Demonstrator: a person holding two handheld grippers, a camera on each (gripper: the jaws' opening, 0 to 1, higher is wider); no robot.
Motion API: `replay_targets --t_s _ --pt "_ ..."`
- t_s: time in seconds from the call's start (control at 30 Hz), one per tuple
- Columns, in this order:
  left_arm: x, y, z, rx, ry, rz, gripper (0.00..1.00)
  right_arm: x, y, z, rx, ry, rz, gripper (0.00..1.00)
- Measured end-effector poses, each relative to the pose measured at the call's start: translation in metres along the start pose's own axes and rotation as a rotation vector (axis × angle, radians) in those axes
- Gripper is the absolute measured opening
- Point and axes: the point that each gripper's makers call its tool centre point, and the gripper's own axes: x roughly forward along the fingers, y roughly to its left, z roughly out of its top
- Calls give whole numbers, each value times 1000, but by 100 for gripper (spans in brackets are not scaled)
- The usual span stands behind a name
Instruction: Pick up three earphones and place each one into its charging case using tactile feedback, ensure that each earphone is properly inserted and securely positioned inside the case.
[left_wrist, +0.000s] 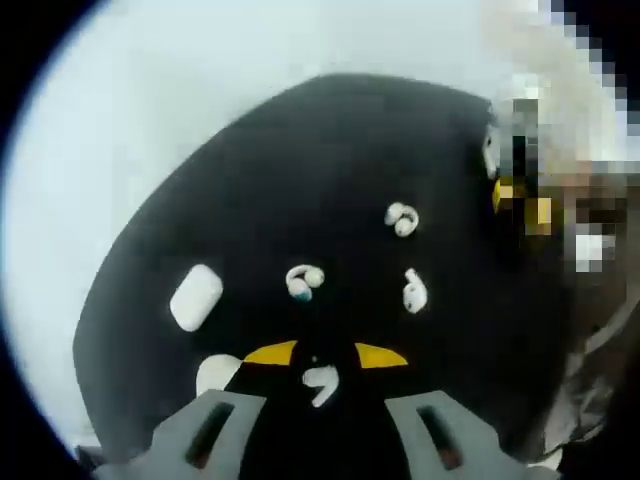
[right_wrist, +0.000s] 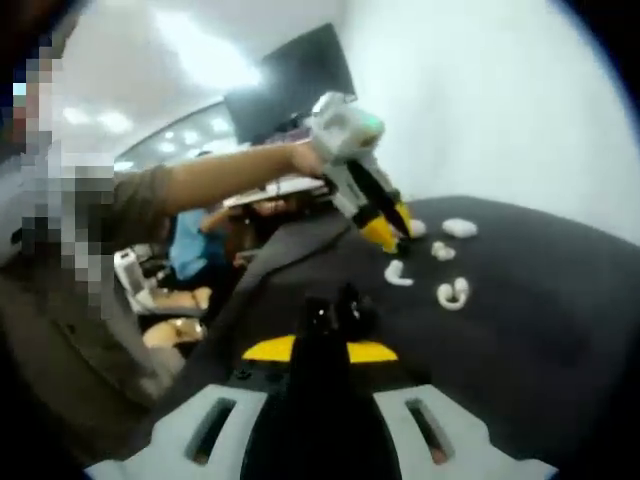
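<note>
Standing by the round black mat (left_wrist: 300, 180), I take this for the very first reach: the small white earphones lie loose and none sits in a case.

In the left gripper view, the left gripper (left_wrist: 322, 372) hangs over the mat with its yellow-tipped jaws spread apart, and a curled white earphone (left_wrist: 321, 384) lies right between them at six o'clock, not yet pinched. A white ear-hook bud with a teal tip (left_wrist: 303, 282) sits just above centre, a stemmed white bud (left_wrist: 414, 291) at three o'clock, and a looped white earphone (left_wrist: 402, 219) at one o'clock. A closed white oblong charging case (left_wrist: 196, 296) rests at nine o'clock.

In the right gripper view, the right gripper (right_wrist: 325, 335) is clamped on a small black clump I cannot identify.

The next move calls for a gentle closing on the curled earphone, and some case will need opening.
</note>
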Motion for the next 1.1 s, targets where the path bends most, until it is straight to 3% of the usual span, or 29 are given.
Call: replay_targets --t_s 0.17,0.23,0.37,0.47,0.7,0.93,1.1 --pt "7 2 -7 -58 0 -19 14 1 1 0 -6 4 -1 18" --pt "8 0 -6 -117 -19 -48 12 1 1 0 -8 5 -3 18" --pt "7 3 -8 -158 -58 -58 12 1 1 -1 -14 6 -5 18" --pt "6 2 -2 -236 -116 -85 11 1 2 -1 -13 7 -6 18" --pt "10 3 -2 -275 -138 -88 10 1 1 -1 -21 9 -10 18" --pt "-3 14 17 -386 -317 -92 10 2 0 -2 -25 11 -8 18" --pt "-17 10 28 -392 -385 -99 10 2 1 -2 -23 11 -6 18"
